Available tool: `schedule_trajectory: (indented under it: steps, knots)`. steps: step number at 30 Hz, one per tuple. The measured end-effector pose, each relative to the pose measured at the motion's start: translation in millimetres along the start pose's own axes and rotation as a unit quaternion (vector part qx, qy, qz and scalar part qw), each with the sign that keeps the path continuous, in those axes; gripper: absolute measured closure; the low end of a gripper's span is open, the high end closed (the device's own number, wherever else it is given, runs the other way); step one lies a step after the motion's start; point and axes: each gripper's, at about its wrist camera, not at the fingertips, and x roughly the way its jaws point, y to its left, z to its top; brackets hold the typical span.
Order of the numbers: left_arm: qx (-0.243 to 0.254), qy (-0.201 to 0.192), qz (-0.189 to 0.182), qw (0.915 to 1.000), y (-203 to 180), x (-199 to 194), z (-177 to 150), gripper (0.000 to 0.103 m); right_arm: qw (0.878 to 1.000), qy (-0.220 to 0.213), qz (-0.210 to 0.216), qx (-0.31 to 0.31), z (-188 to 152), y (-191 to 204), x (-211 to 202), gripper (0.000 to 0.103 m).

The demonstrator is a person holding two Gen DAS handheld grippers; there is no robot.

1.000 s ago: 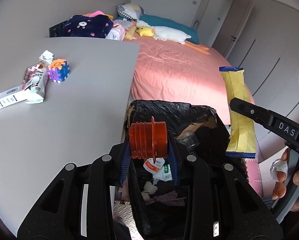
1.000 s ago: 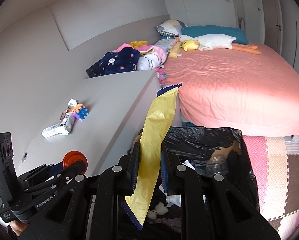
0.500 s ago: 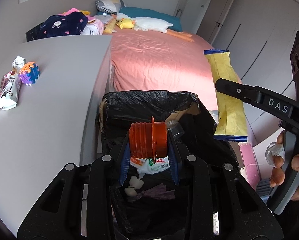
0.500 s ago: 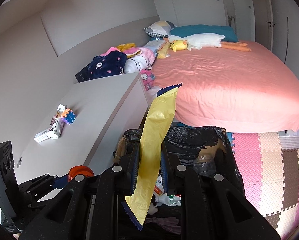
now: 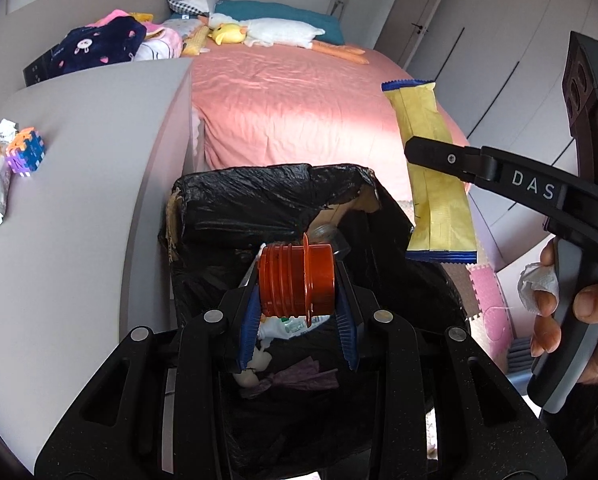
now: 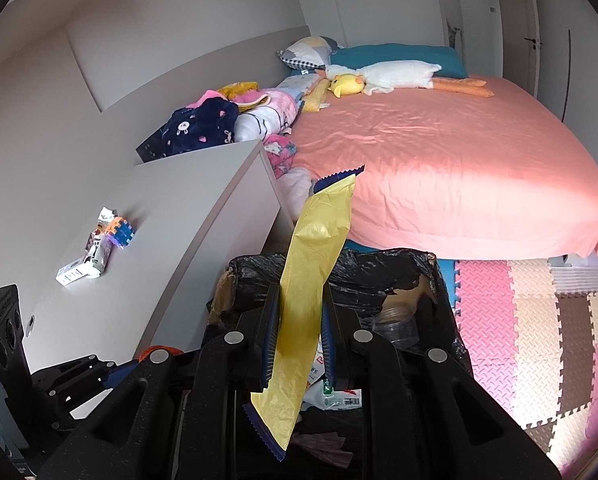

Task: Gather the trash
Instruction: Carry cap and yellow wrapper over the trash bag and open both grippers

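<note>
My left gripper (image 5: 297,312) is shut on an orange ribbed plastic cap (image 5: 297,280) and holds it over the open black-lined trash bin (image 5: 243,196). My right gripper (image 6: 299,344) is shut on a long yellow wrapper with blue ends (image 6: 311,280), upright above the same bin (image 6: 383,268). The wrapper (image 5: 431,168) and the right gripper's finger show at the right of the left wrist view. The bin holds a clear bottle (image 6: 393,326), white packaging and purple scraps.
A grey cabinet top (image 5: 79,184) left of the bin carries a crumpled carton (image 6: 99,248), a colourful puzzle cube (image 6: 121,232) and a small white box (image 6: 71,274). A pink bed (image 6: 439,160) with plush toys lies behind. Foam mats (image 6: 539,320) cover the floor at right.
Both grippers have moved from beside the cabinet to over the bin, still holding the cap and the wrapper. The cabinet items have slid to the left of view.
</note>
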Motion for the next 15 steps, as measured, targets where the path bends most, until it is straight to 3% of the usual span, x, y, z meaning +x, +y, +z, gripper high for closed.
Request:
schedule_trajectory:
  steps: [2,3,4,5,6,10,15]
  knots:
    - [-0.001,0.009,-0.009,0.9999,0.9,3.2,-0.6,0.068,1.000,0.005,0.000,-0.006,1.7,1.8,2.3,0.082]
    - [0.000,0.019,-0.016,0.9997,1.1,5.2,-0.5,0.060,1.000,0.005,0.000,-0.006,3.1,2.3,2.8,0.075]
    - [-0.001,0.023,-0.018,0.9996,1.1,6.4,0.4,0.027,1.000,0.003,-0.004,-0.004,4.3,1.6,2.4,0.045]
    - [-0.003,0.018,-0.011,0.9998,1.3,5.1,0.4,0.007,1.000,-0.002,-0.014,-0.003,5.1,1.7,1.1,0.029]
    - [0.000,0.005,0.003,1.0000,0.8,2.1,0.0,0.006,1.000,-0.008,-0.023,-0.006,5.5,3.1,-0.1,0.013]
    - [0.010,0.006,0.039,0.9992,2.7,3.4,0.1,0.006,0.999,-0.005,-0.039,-0.015,4.9,3.6,1.7,0.013]
    - [0.005,0.001,0.035,0.9994,7.5,1.5,-1.3,0.006,0.999,0.004,-0.037,-0.005,0.7,0.0,7.8,0.013]
